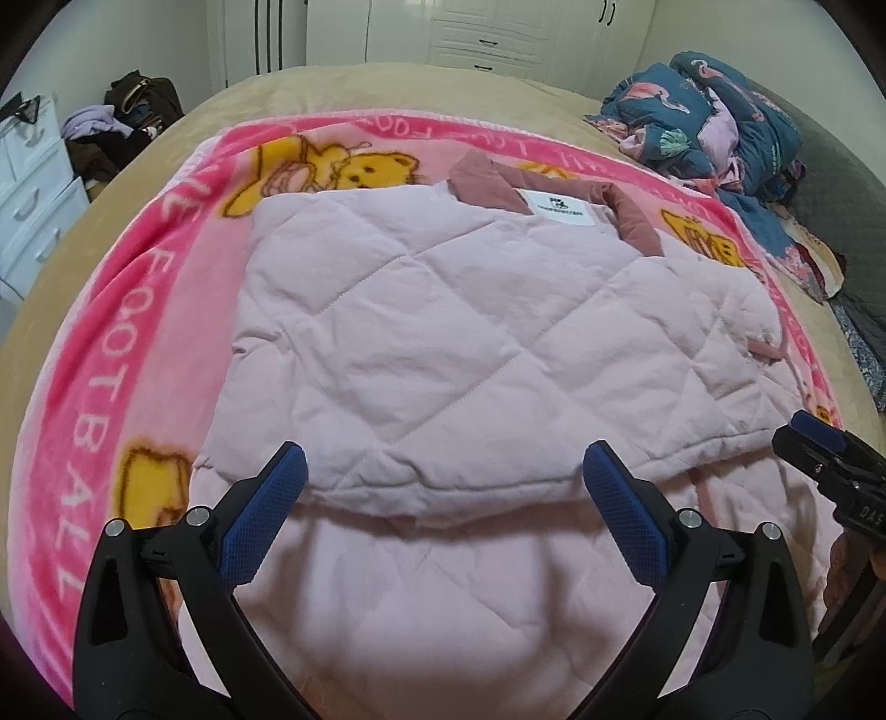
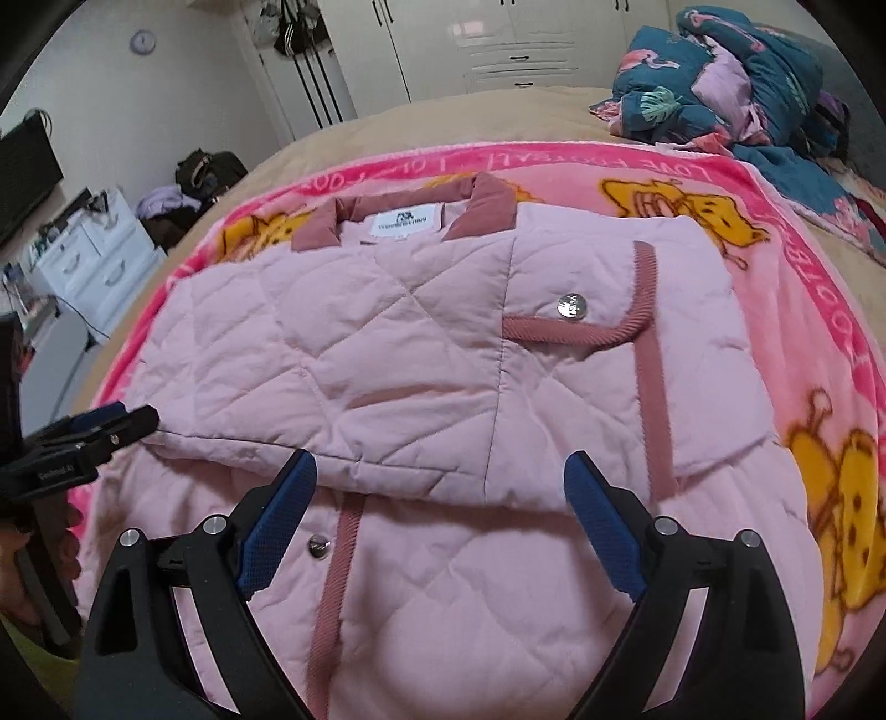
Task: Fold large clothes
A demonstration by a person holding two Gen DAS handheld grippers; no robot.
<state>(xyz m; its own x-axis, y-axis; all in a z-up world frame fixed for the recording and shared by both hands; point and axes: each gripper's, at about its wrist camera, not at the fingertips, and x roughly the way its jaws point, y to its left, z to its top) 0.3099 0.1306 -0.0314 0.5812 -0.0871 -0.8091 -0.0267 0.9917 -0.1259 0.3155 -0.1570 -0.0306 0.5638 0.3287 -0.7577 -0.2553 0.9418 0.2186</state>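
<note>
On the pink bear blanket [image 1: 111,354], a quilted pink jacket [image 1: 443,310] is lying with its sides folded in and its collar [image 2: 487,205] at the blanket's far edge. Nearer the blanket's front edge, the lower part is still lying unfolded. Both the left gripper [image 1: 443,471] and the right gripper [image 2: 440,476] are hovering over it, jaws spread wide, gripping nothing.

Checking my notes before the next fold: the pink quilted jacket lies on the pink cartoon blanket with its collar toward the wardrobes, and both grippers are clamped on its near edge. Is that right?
Not quite. Both the left gripper and the right gripper are open, clamping nothing, as each wrist view shows. The rest holds: the jacket lies on the blanket, collar toward the wardrobes.
</note>
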